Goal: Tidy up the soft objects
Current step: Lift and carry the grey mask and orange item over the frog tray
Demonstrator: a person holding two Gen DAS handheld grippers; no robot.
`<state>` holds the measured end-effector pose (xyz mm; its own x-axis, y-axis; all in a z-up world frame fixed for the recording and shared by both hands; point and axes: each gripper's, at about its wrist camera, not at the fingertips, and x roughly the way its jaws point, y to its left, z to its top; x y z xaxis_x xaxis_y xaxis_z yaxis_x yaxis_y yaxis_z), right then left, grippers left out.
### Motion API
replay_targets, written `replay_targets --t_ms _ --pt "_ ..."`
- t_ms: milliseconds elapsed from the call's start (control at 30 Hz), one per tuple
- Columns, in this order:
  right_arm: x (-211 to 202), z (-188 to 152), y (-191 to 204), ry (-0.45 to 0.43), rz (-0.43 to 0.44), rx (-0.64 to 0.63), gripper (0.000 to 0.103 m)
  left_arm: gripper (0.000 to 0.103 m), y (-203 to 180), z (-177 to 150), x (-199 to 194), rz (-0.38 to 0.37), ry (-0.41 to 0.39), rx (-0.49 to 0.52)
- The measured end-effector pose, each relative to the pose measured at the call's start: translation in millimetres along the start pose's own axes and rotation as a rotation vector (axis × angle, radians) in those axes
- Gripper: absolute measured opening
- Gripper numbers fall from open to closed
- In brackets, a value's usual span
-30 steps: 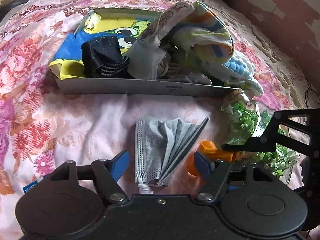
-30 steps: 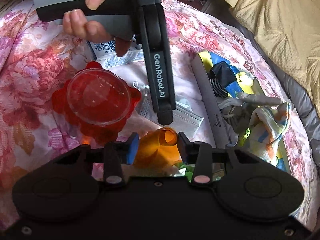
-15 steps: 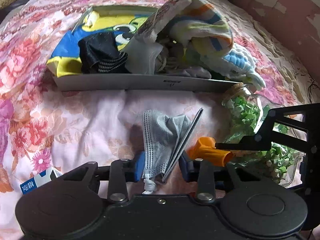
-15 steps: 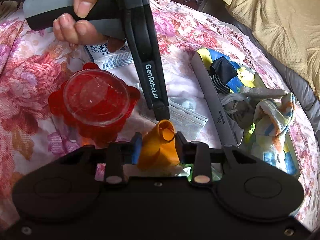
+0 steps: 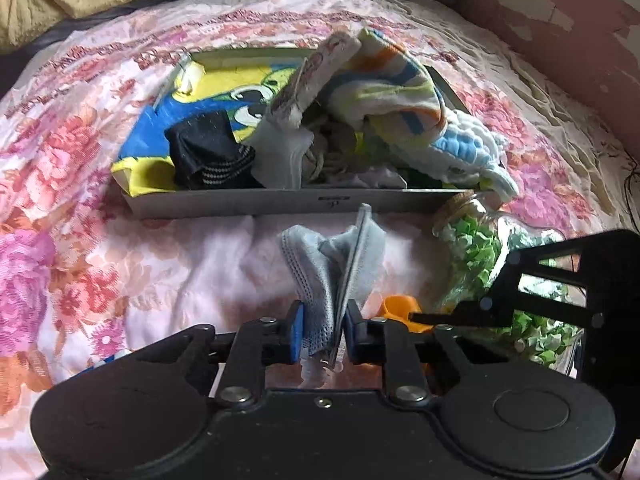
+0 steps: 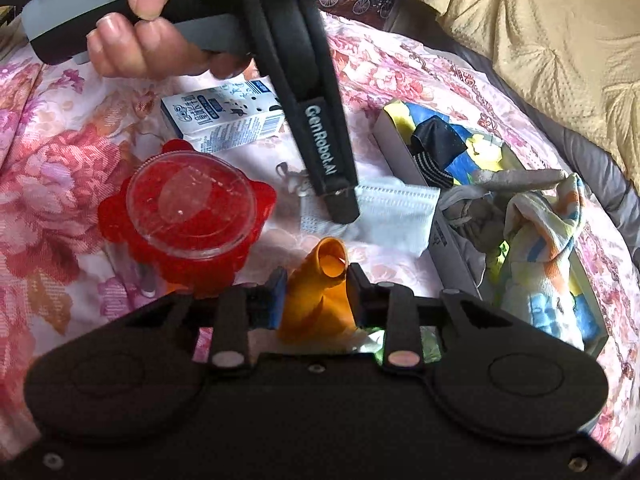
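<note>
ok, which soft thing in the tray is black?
The sock with striped cuff, at the tray's left end on the cartoon cloth; the others are pale or striped.

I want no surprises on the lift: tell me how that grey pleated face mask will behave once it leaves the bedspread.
The grey pleated face mask will probably flop: it already buckles between the closing left hand-held gripper pads. It looks thin, so likely light. Its white ear loop may dangle and snag.
</note>
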<state>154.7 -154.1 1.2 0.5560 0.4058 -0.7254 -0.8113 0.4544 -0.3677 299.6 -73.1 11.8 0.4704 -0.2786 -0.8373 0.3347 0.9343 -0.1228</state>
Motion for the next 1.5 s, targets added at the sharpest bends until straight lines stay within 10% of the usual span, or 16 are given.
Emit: replay_targets --t_ms 567,1033,1500 --pt "-30 -4 3 -0.104 -0.014 0.026 0.018 0.010 2 2 -34 0.089 -0.075 -0.083" --pt "-62 26 -14 -0.263 -0.117 0.099 0.019 0.010 24 22 -75 0.144 -0.312 -0.244" --pt "-92 1 -91 -0.429 -0.321 0.487 0.019 0.010 25 63 -39 0.100 -0.417 -0.319"
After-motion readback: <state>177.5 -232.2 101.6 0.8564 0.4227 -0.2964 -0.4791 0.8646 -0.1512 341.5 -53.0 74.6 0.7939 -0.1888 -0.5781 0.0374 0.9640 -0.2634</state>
